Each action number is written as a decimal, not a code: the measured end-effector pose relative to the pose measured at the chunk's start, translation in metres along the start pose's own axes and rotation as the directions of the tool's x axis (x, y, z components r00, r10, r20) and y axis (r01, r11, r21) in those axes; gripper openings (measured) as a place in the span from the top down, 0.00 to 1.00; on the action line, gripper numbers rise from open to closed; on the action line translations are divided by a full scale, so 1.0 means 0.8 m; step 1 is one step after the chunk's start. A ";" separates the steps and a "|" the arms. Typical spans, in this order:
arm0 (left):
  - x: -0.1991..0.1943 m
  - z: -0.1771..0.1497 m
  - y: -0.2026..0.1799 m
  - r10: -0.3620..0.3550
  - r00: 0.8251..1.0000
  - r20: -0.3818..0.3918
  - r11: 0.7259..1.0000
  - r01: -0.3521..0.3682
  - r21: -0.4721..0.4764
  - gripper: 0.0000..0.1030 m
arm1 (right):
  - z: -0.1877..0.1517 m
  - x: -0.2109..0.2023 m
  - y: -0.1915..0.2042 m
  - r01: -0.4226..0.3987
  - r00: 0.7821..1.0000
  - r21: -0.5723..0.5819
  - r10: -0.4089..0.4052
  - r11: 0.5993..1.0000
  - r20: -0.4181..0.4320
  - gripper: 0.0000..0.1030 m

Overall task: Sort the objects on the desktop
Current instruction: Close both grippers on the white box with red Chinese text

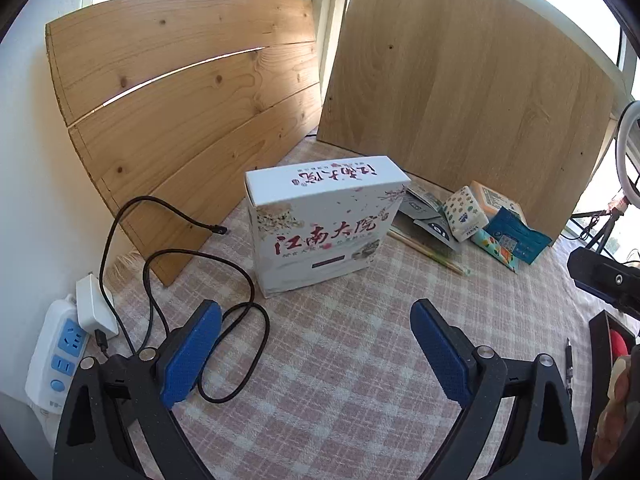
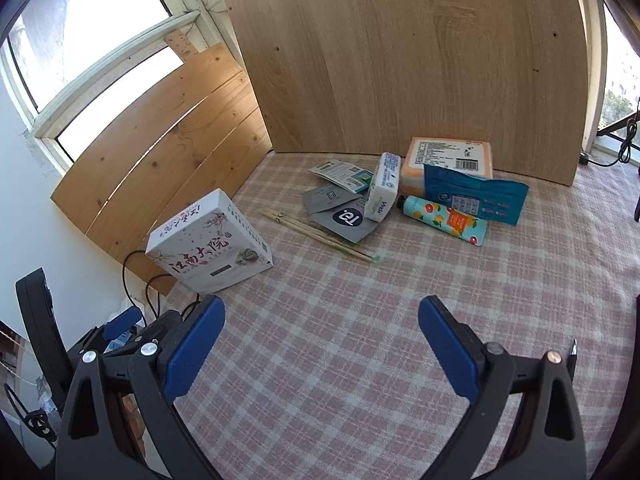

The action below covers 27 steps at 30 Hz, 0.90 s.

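A white box with red Chinese lettering [image 1: 320,232] stands upright on the checked cloth, straight ahead of my left gripper [image 1: 316,312], which is open and empty. The box also shows at the left of the right wrist view [image 2: 208,244]. At the back lies a pile: a tissue pack [image 2: 384,188], an orange pack [image 2: 448,160], a blue pouch [image 2: 476,196], a hand-cream tube [image 2: 444,220], grey sachets [image 2: 344,216] and chopsticks [image 2: 320,236]. My right gripper [image 2: 320,312] is open and empty, well short of the pile.
Wooden boards [image 1: 460,72] lean at the back and left. A power strip [image 1: 56,356] with a charger and black cable [image 1: 224,312] lies at the left. A pen [image 1: 568,364] and a dark box [image 1: 604,344] lie at the right.
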<state>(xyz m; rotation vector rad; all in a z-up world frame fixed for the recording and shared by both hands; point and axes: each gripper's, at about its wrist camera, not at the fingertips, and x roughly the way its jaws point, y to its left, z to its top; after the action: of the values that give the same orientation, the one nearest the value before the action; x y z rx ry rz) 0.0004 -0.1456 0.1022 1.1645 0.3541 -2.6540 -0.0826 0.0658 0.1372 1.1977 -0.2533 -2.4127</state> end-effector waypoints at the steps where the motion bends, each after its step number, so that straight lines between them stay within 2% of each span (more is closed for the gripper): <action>1: 0.000 0.007 0.005 0.009 1.000 0.011 1.000 -0.009 -0.007 0.08 | 0.012 0.005 0.011 -0.011 1.000 -0.016 0.011 1.000 0.002 0.05; 7: 0.019 0.033 0.013 0.015 0.999 0.035 1.000 -0.016 0.024 0.07 | 0.063 0.050 0.072 -0.065 0.997 -0.105 0.060 0.992 -0.051 0.05; 11: 0.039 0.035 0.015 0.021 1.000 0.022 0.999 -0.022 0.036 0.07 | 0.078 0.094 0.093 -0.065 0.994 -0.127 0.052 0.990 -0.101 0.05; 16: 0.062 0.037 0.015 0.015 1.000 0.017 0.999 -0.016 0.036 0.07 | 0.089 0.152 0.092 -0.081 0.980 -0.067 0.067 0.994 -0.187 0.05; 22: 0.079 0.045 0.019 -0.040 0.999 0.006 0.999 0.040 0.010 0.09 | 0.084 0.188 0.092 -0.127 0.958 -0.007 0.121 0.992 -0.260 0.05; 23: 0.082 0.046 0.020 -0.046 0.999 0.003 0.999 0.046 0.005 0.11 | 0.081 0.189 0.093 -0.132 0.956 -0.013 0.124 0.991 -0.265 0.06; 24: 0.084 0.046 0.020 -0.053 0.999 -0.002 0.999 0.053 0.000 0.13 | 0.080 0.191 0.097 -0.134 0.954 -0.022 0.122 0.991 -0.273 0.14; 25: 0.086 0.046 0.020 -0.062 0.998 -0.010 0.998 0.062 -0.002 0.20 | 0.077 0.193 0.100 -0.138 0.950 -0.029 0.124 0.990 -0.288 0.28; 26: 0.088 0.047 0.018 -0.071 0.997 -0.020 0.998 0.071 0.001 0.29 | 0.076 0.194 0.101 -0.172 0.941 -0.016 0.160 0.985 -0.297 0.31; 27: 0.090 0.046 0.015 -0.060 0.998 -0.026 0.998 0.060 0.010 0.30 | 0.076 0.194 0.102 -0.170 0.940 -0.013 0.158 0.985 -0.301 0.34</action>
<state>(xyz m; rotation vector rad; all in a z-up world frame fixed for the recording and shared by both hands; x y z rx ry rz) -0.0688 -0.1760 0.0711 1.2114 0.3856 -2.6977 -0.1890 -0.0795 0.0919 1.4427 -0.2026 -2.0514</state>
